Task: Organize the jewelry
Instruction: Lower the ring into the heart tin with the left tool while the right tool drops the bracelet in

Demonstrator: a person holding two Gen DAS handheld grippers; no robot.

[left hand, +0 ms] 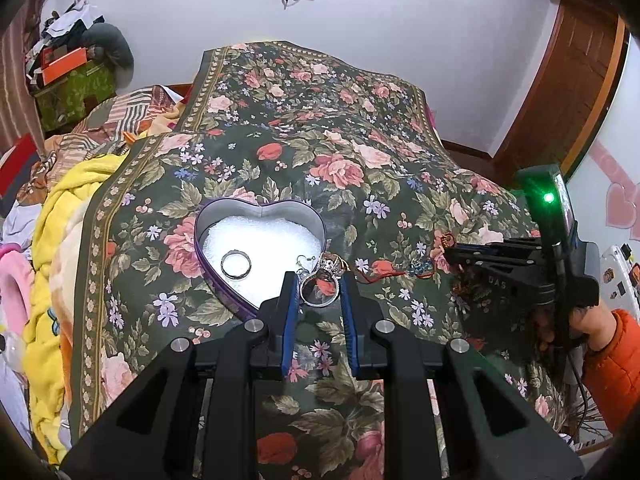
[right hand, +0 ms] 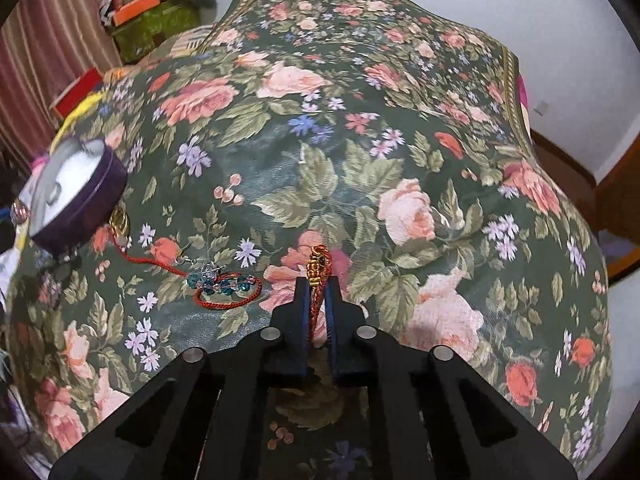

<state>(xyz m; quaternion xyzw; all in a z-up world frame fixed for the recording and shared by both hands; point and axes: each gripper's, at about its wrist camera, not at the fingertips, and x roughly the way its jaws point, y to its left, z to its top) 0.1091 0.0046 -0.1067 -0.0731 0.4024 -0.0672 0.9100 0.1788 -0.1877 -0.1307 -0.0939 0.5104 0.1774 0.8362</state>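
On the floral cloth [left hand: 360, 152] that covers the bed, a heart-shaped tin [left hand: 208, 268] with purple walls sits toward the left edge, lined with white padding. A silver ring [left hand: 236, 265] lies flat on that padding, in the left lobe of the heart.

Just right of the tin's point, the left gripper [left hand: 319, 280] reaches forward with its blue-padded fingers [left hand: 291, 300] spread apart. Between them lies a large silver bangle [left hand: 320, 291] on the cloth; whether the pads touch it cannot be told. At the bangle's far edge, touching the tin's rim, sits a small cluster of silver and gold pieces [left hand: 330, 264], with an earring hook [left hand: 301, 261] lying over the white padding.

Further right a red cord [right hand: 160, 262] trails across the cloth from a gold pendant [right hand: 120, 220] beside the tin to a looped bracelet with teal and pink beads [right hand: 224, 285].

Right of the beads, the right gripper [right hand: 319, 286] has its fingers pressed together on a red and gold braided bracelet [right hand: 318, 266], whose gold charm sticks up past the fingertips while the cord runs back between the pads. In the left wrist view this gripper appears near the cloth's right edge, held by a hand [left hand: 592, 320] in an orange sleeve [left hand: 616, 364].
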